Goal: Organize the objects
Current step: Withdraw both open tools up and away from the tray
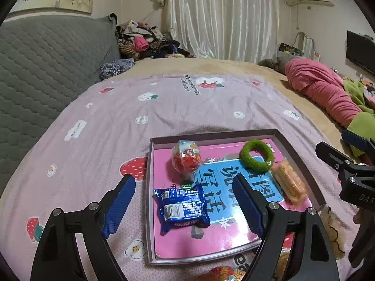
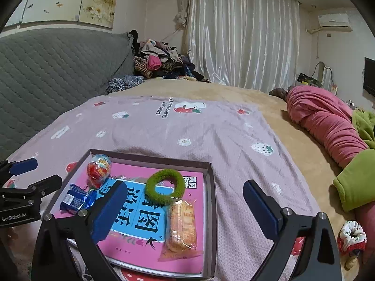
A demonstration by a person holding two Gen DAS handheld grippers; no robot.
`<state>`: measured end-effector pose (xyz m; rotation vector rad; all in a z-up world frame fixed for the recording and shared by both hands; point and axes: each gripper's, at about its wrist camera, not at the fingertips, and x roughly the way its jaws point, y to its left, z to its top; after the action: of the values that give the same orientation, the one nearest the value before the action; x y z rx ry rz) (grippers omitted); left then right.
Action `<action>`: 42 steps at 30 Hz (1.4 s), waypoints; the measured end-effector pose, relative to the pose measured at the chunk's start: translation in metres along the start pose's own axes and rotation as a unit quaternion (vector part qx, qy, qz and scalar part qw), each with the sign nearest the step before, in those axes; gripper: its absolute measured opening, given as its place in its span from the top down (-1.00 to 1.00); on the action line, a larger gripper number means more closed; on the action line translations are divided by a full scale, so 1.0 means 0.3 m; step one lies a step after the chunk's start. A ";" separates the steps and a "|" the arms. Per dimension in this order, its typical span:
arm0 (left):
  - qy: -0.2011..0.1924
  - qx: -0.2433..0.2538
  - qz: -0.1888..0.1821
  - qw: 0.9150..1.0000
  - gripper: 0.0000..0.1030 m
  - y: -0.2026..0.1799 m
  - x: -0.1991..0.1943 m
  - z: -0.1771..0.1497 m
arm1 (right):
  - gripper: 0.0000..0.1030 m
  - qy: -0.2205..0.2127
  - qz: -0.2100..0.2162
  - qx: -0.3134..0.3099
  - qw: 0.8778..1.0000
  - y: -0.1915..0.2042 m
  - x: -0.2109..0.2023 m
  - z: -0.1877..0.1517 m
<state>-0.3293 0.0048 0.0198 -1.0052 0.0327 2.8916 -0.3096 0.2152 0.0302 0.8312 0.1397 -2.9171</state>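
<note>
Pink and busy, the shallow box tray is sitting on the lilac strawberry-print bedspread, already carrying four things: a blue snack packet at its near left, a wrapped red toy ball at its far left, a green hair scrunchie towards the far side and a clear pack of orange biscuits on the right. Looks like we're sitting between placements. A red-and-white scrunchie is lying loose on the bed, well right of the tray, so that's my guess for the next pickup. Left gripper is hanging over the blue packet, fingers spread wide, gripping nothing. Right gripper is hovering over the tray's right edge, fingers gaping wide and empty too.
</note>
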 end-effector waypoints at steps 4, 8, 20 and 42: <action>-0.010 0.004 0.001 1.000 -0.67 -0.007 -0.038 0.004 | -0.94 -0.007 0.000 -0.002 1.000 0.005 -0.033 0.009; -0.017 0.010 0.009 1.000 -0.67 -0.016 -0.081 -0.003 | -0.94 -0.011 -0.002 -0.003 1.000 0.011 -0.078 0.013; -0.013 0.023 0.006 1.000 -0.67 -0.100 -0.221 -0.062 | -0.98 -0.021 -0.011 -0.004 1.000 -0.004 -0.288 -0.007; 0.002 0.040 0.012 0.999 -0.67 -0.234 -0.519 -0.133 | -0.98 0.000 -0.018 -0.019 1.000 -0.033 -0.592 -0.043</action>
<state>-0.1772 0.0621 0.0854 -1.0027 0.1596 2.8856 -0.1541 0.2398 0.1138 0.8308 0.2119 -2.9373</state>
